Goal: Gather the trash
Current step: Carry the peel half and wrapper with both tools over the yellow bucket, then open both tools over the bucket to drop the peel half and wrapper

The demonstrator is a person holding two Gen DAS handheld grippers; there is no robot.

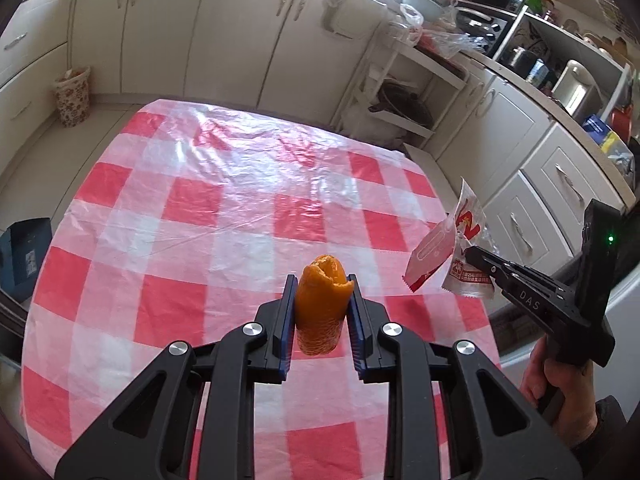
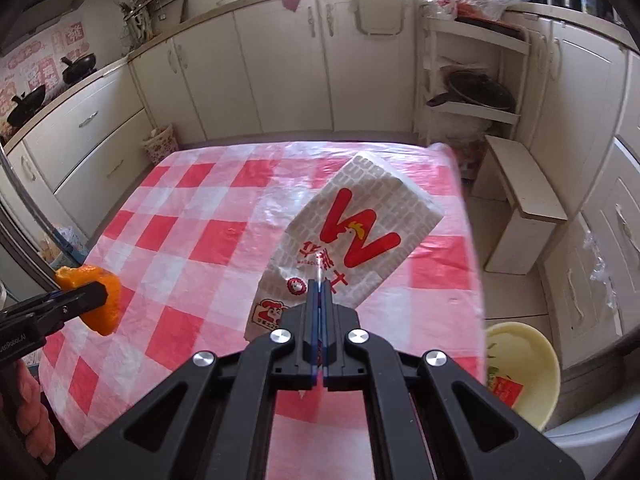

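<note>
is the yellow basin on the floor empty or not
Not empty: the yellow basin beside the table holds a red wrapper.

The orange peel [image 2: 98,300] is partly hidden behind the left gripper [image 2: 86,294]; the yellow bowl [image 2: 532,356] sits half behind the table edge

Bright daylight enters top centre, glaring on the glossy checked tablecloth [image 1: 240,208]; fisheye bends and darkens the edges.

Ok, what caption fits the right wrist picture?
Right gripper pinches a white paper wrapper above the checked tablecloth.
</note>
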